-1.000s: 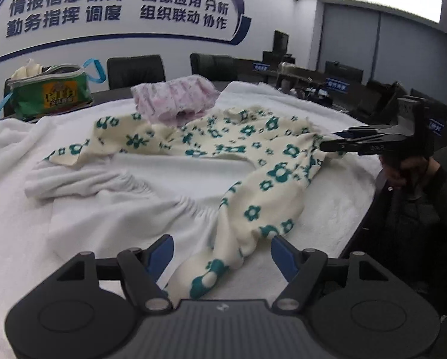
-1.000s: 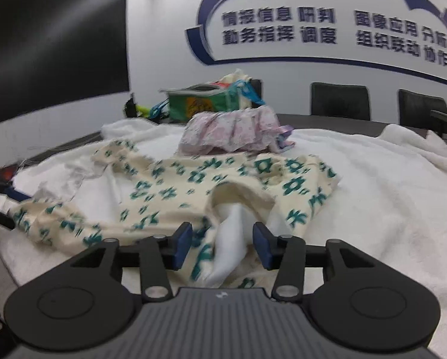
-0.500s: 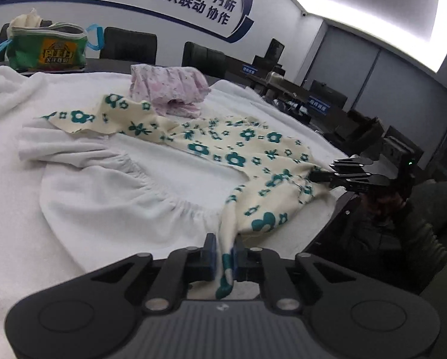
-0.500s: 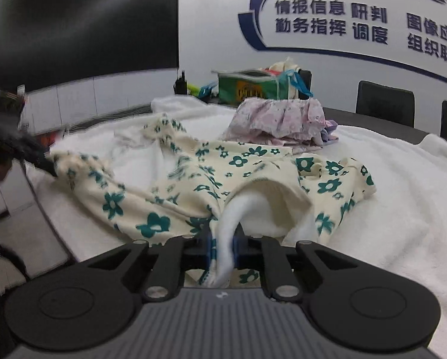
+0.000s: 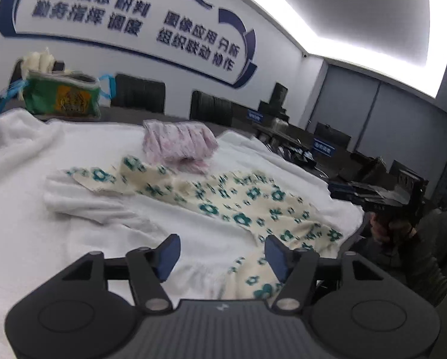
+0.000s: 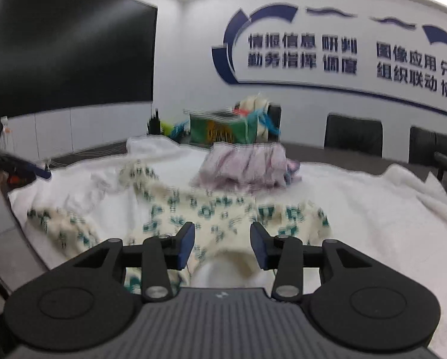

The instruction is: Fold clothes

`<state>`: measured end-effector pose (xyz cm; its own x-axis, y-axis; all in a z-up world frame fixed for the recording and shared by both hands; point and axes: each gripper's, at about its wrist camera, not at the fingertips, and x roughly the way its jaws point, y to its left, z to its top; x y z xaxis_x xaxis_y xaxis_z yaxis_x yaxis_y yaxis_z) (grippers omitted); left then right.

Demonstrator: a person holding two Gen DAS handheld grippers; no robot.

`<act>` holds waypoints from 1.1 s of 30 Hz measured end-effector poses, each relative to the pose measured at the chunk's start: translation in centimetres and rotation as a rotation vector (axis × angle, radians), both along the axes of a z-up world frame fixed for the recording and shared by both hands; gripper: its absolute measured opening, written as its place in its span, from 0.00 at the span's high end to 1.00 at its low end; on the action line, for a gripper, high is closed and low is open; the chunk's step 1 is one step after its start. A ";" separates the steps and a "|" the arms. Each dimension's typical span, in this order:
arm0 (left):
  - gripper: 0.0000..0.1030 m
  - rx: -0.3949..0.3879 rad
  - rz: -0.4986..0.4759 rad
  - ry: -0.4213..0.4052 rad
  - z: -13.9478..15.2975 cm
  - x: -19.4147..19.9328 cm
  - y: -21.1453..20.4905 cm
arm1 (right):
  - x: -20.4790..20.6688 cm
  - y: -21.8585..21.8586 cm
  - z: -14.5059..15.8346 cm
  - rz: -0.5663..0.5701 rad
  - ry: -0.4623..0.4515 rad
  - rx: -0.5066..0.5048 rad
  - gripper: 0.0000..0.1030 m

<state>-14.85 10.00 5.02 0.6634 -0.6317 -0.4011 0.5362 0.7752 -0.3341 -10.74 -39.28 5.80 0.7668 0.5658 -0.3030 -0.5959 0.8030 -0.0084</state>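
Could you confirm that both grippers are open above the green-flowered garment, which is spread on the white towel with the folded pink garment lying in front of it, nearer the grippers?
Not quite: the folded pink garment lies beyond the green-flowered garment, farther from the grippers, as the left wrist view shows. The rest holds: left gripper and right gripper are open, their jaws having just opened, above it on the white towel.

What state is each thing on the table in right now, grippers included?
Left gripper: open, fingers just spread, nothing gripped.
Right gripper: open, fingers just spread, nothing gripped.
Floral garment: spread out on the white towel, unfolded.
Pink garment: folded, beyond the floral one.
White towel: covering the table, rumpled.
Green bag: stuffed, top open.
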 end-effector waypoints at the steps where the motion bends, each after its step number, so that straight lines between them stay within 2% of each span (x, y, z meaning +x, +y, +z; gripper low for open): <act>1: 0.40 0.002 -0.025 0.014 -0.4 0.1 -0.8 | 0.2 0.3 0.1 0.007 -0.003 0.008 0.57; 4: 0.32 0.027 -0.084 0.051 -1.8 0.4 -3.1 | 0.7 1.8 -0.5 0.058 0.018 -0.025 0.56; 7: 0.32 0.081 -0.074 0.088 -2.7 1.3 -5.0 | 1.3 3.4 -1.7 0.077 0.052 -0.085 0.55; 10: 0.36 0.161 -0.039 0.106 -3.4 2.1 -6.4 | 2.0 4.5 -3.4 0.053 0.101 -0.127 0.55; 11: 0.52 0.170 -0.038 0.101 -3.5 2.1 -6.5 | 2.2 4.7 -3.9 0.043 0.107 -0.150 0.55; 12: 0.61 0.176 -0.038 0.090 -3.5 1.8 -6.3 | 2.3 4.9 -4.4 0.041 0.116 -0.171 0.55; 14: 0.96 0.169 -0.043 0.066 -3.2 1.2 -5.4 | 2.2 5.0 -5.2 0.050 0.132 -0.206 0.64; 15: 0.96 0.146 -0.054 0.056 -3.0 0.9 -4.7 | 2.0 4.8 -5.3 0.057 0.131 -0.201 0.69; 16: 0.96 0.135 -0.059 0.042 -2.7 0.6 -4.1 | 1.9 4.5 -5.1 0.064 0.133 -0.192 0.82; 18: 0.95 0.180 -0.033 0.010 -2.4 -0.4 -3.5 | 1.7 4.1 -4.7 0.075 0.138 -0.181 0.83; 19: 0.90 0.212 -0.014 0.000 -2.5 -0.9 -3.2 | 1.7 4.1 -4.5 0.068 0.137 -0.198 0.81; 21: 0.71 0.237 0.002 -0.013 -2.8 -2.0 -2.3 | 1.7 4.1 -3.9 0.048 0.136 -0.244 0.61; 22: 0.58 0.248 0.010 -0.021 -2.9 -2.5 -1.8 | 1.4 4.2 -3.5 0.051 0.125 -0.271 0.50; 23: 0.52 0.260 0.019 -0.029 -3.0 -3.0 -1.3 | 0.9 4.5 -3.0 0.065 0.094 -0.293 0.49; 25: 0.52 0.285 0.036 -0.047 -3.1 -4.0 -0.4 | -0.3 5.1 -2.0 0.125 0.023 -0.281 0.48; 28: 0.52 0.293 0.046 -0.052 -3.0 -4.3 0.3 | -1.6 7.5 -1.6 0.315 -0.008 -0.225 0.46; 33: 0.52 0.288 0.035 -0.080 -2.8 -4.6 0.7 | -2.6 14.6 -3.4 0.580 -0.047 -0.278 0.47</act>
